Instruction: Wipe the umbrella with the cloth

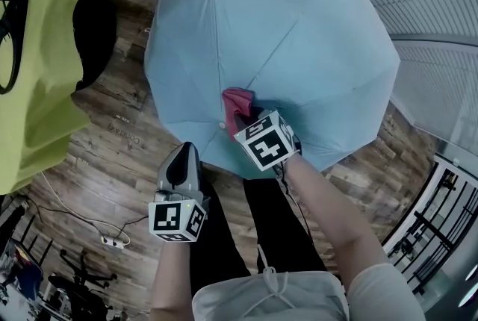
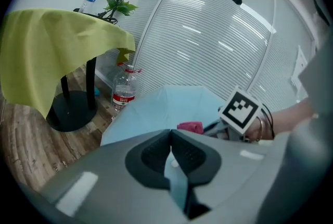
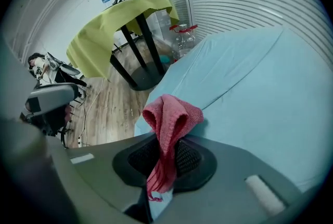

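Cloth (image 1: 237,99), pink and bunched, is clamped in the right gripper (image 3: 165,155) and pressed onto the open pale-blue umbrella (image 1: 284,36) at its canopy's seven o'clock, the rim just beyond being pinched by the left gripper (image 2: 170,158), seemingly for steadying.

Cool, even, fairly bright light fills every view. The cloth (image 3: 169,124) casts a faint shadow on the umbrella (image 3: 250,87). Glare streaks the ribbed wall (image 2: 208,35). Both gripper views bend straight lines, darken at the corners and blur nearby.
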A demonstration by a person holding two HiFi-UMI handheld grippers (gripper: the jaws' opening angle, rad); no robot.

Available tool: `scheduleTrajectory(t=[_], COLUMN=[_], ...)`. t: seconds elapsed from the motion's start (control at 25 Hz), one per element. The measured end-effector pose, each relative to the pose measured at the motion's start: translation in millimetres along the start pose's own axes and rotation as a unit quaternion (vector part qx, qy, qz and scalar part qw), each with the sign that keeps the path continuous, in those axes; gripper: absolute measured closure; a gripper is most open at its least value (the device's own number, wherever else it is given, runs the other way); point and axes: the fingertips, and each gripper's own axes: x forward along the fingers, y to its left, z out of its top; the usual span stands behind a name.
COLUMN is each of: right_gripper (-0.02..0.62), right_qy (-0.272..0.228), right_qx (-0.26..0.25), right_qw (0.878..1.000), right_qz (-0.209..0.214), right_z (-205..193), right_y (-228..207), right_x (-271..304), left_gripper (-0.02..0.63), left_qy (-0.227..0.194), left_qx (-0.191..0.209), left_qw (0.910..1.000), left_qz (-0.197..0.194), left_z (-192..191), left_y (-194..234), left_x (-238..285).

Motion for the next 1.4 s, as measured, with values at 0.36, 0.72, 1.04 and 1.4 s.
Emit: scheduleTrajectory(t=[0.36,0.72,1.04,1.4], right_gripper=[0.538,0.537,0.537,0.537], right_qy=[-0.001,-0.008,-0.017,-0.038], right_qx=[-0.02,-0.055,-0.087,-0.072], right_qw=[0.999,0.997,0.992,0.991], right_qz=[-0.033,-0.062,-0.091,-0.105], right_z=[1,-8,-14,-26], right_y=[-46,-92,-136,-186], right_x=[-38,-80,-119,-158], left_gripper=[0.598,0.598,0.598,0.598], left_qy=[0.011,-0.011,-0.009,0.017], left_qx=[0.019,0.01,0.039,0.051], left_qw=[0.9991,0.999,0.998,0.9974], left_qz=[-0.036,-0.043,-0.05,-0.048], left_z=[5,38,37,13], left_y=[-42,-82,-130,-172], left_x=[26,37,55,71])
